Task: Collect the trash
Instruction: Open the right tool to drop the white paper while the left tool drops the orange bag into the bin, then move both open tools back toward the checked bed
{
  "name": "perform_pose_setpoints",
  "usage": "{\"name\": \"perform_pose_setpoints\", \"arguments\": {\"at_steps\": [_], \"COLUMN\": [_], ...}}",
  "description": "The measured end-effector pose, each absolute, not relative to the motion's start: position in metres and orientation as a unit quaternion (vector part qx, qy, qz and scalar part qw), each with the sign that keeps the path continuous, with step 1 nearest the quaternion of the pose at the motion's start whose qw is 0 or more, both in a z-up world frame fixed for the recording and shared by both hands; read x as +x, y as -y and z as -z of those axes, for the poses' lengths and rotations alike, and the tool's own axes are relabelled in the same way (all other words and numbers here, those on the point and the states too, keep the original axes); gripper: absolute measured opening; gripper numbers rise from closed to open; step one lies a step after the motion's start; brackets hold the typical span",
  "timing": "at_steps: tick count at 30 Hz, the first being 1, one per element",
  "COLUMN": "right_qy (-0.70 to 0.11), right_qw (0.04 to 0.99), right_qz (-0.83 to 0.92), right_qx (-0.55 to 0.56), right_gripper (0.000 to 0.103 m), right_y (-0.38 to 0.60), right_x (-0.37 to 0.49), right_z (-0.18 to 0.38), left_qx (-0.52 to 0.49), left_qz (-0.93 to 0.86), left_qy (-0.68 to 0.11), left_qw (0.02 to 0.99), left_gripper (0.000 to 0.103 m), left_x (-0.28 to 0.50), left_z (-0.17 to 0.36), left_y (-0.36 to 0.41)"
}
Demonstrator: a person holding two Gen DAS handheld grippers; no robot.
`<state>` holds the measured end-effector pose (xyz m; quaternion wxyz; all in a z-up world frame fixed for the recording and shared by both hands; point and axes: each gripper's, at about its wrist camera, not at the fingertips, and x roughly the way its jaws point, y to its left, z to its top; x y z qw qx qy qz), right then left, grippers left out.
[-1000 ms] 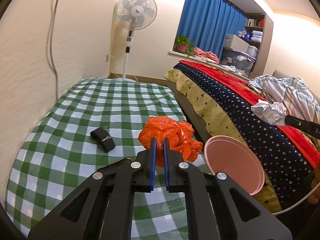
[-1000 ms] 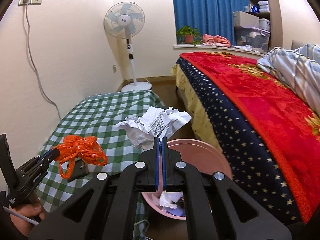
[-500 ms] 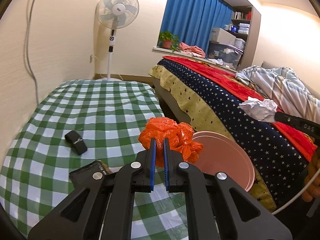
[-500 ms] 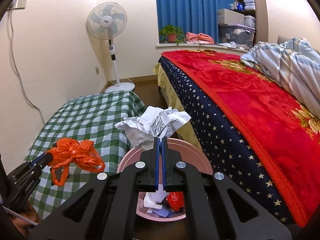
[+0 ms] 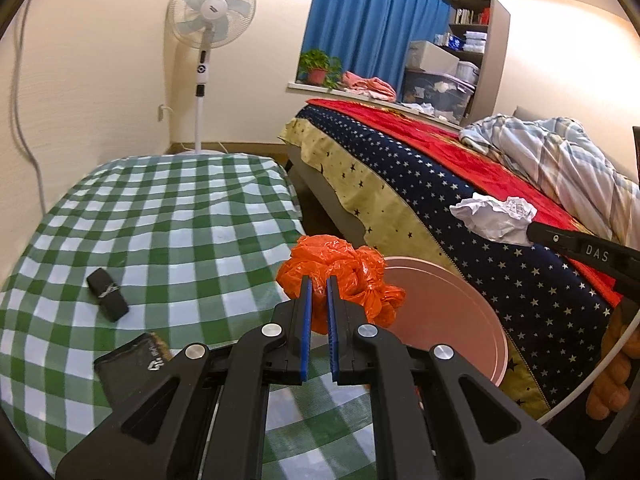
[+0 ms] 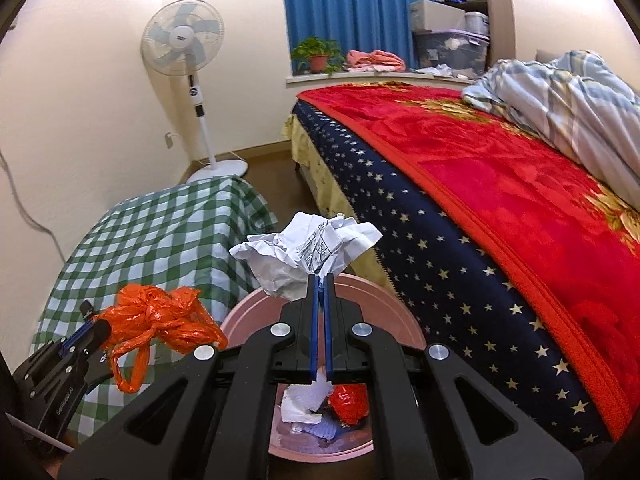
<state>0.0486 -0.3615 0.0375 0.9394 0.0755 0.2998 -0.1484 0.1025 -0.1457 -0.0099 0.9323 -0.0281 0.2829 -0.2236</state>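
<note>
My left gripper is shut on a crumpled orange plastic bag, held above the table's right edge, next to the pink bin. My right gripper is shut on a ball of crumpled white paper that hangs over the bin's far rim. The bin holds white tissue and a red wrapper. From the right wrist, the orange bag and left gripper sit at lower left. From the left wrist, the paper and right gripper are at the right.
The green checked tablecloth carries a small black strap and a dark packet. A bed with a starry navy and red blanket runs along the right of the bin. A standing fan is by the far wall.
Both grippers have moved toward the pink bin with their loads. The orange bag now overlaps the bin's rim in the left view, and the right view looks deeper into the bin.
</note>
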Motion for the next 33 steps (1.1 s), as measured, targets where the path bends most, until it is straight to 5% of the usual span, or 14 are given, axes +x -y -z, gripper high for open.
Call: {"name": "perform_pose_setpoints", "arguments": {"at_steps": [14,18,19,21,33], "right_qy": [-0.311,-0.317,-0.316,-0.311,-0.284], "right_qw": [0.927,0.922,0.920,0.918,0.936], "right_qz": [0.183,0.197,0.202,0.212,0.169], "right_qx": [0.106,0.109,0.113,0.123,0.121], "right_gripper": [0.003,0.013,0.025,0.042,0.043], "right_y": [0.386,0.390,0.393,0.397,0.380], "right_x": [0.048,0.050,0.050,0.047,0.041], "right_z": [-0.026,-0.024,-0.023,-0.023,-0.032], "left_qx": [-0.015,-0.019,-0.018,-0.014,-0.024], "left_qz": [0.267,0.296,0.298,0.289,0.243], "left_qy": [-0.294,-0.310,-0.316,-0.315,-0.302], "left_qw": [0.917,0.904,0.901,0.904,0.922], "left_gripper": [0.007,0.018,0.028,0.031,0.031], "left_x": [0.117,0.124,0.126,0.125,0.106], "left_z": [0.019,0.024,0.026,0.029,0.014], "left_y": [0.195,0.209,0.211,0.209,0.152]}}
